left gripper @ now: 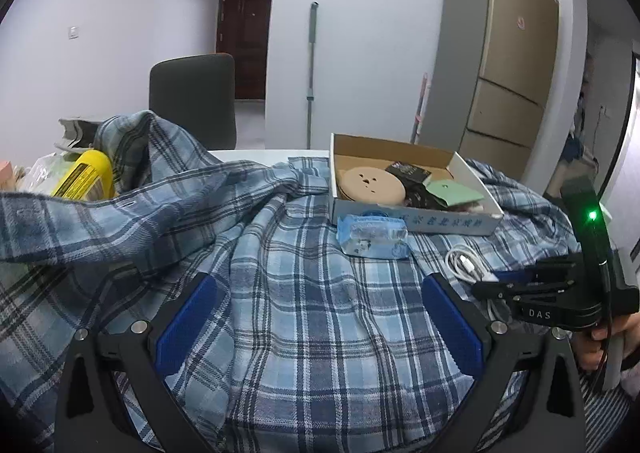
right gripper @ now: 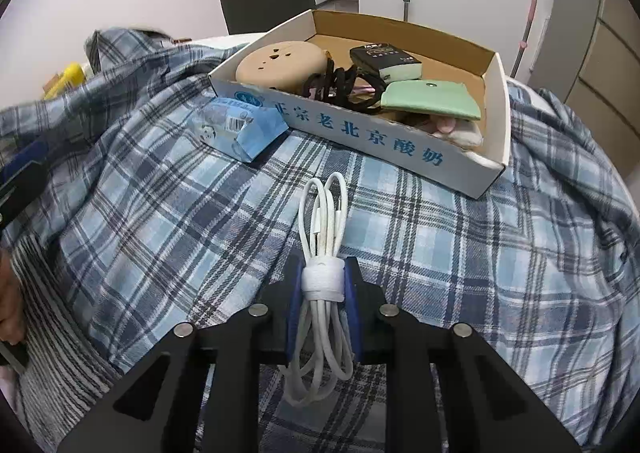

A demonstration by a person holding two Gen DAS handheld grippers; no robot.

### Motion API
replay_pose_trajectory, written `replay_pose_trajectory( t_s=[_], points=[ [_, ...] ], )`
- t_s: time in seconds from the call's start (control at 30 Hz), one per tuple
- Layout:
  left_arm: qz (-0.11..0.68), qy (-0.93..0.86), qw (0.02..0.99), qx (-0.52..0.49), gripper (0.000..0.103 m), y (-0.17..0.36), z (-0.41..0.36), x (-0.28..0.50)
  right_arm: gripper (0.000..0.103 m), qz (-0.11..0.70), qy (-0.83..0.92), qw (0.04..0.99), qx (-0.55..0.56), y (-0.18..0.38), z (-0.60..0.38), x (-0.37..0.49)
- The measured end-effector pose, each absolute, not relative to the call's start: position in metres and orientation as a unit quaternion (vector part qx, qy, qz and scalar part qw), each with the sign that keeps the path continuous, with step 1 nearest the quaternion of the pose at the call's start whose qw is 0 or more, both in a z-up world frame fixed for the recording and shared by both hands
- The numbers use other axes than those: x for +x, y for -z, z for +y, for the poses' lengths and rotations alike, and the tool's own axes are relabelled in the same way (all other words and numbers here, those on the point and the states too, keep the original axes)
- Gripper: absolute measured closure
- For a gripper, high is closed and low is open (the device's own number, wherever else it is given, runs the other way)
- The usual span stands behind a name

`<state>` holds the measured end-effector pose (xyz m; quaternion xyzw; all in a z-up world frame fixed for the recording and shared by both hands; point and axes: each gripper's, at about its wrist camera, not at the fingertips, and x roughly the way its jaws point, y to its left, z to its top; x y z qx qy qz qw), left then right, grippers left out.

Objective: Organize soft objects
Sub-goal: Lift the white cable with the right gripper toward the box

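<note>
Worktop [right gripper: 224, 40] mostly hidden under plaid cloth [right gripper: 400, 245]. Left of right claw [right gripper: 322, 285], cloth edge motion-blurred. Pink item [right gripper: 446, 126] in box [right gripper: 360, 133] mostly covered.

- Cardboard box [right gripper: 360, 137]: its white front wall carries blue Chinese print, "北京老北京酸奶".
- Right gripper [left gripper: 496, 285]: white letters "DAS" on its black body.
- Blue tissue pack [right gripper: 240, 127]: barcode label, print too small to read.
</note>
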<state>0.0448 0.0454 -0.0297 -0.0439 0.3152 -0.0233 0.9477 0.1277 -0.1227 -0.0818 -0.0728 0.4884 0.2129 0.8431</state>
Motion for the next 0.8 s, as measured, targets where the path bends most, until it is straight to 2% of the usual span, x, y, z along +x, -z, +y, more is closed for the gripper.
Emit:
replay_pose_trajectory(
  t_s=[0.23,0.47,0.6,0.8],
  points=[
    [0.331,0.027,0.943,-0.007,0.000,0.019,0.020,0.061,0.084,0.404,-0.217,0.885,-0.079,0.036,-0.132,0.126],
    [0.304,0.054,0.951,-0.023,0.000,-0.005,-0.001,0.095,0.084,0.337,-0.184,0.923,-0.035,0.027,-0.153,0.133],
    [0.290,0.054,0.956,0.012,0.000,-0.005,-0.015,0.122,0.084,0.336,-0.180,0.924,-0.023,0.030,-0.161,0.136],
    [0.327,0.077,0.942,0.028,0.000,0.014,-0.023,0.158,0.084,0.341,-0.183,0.922,-0.005,0.034,-0.169,0.140]
  ],
)
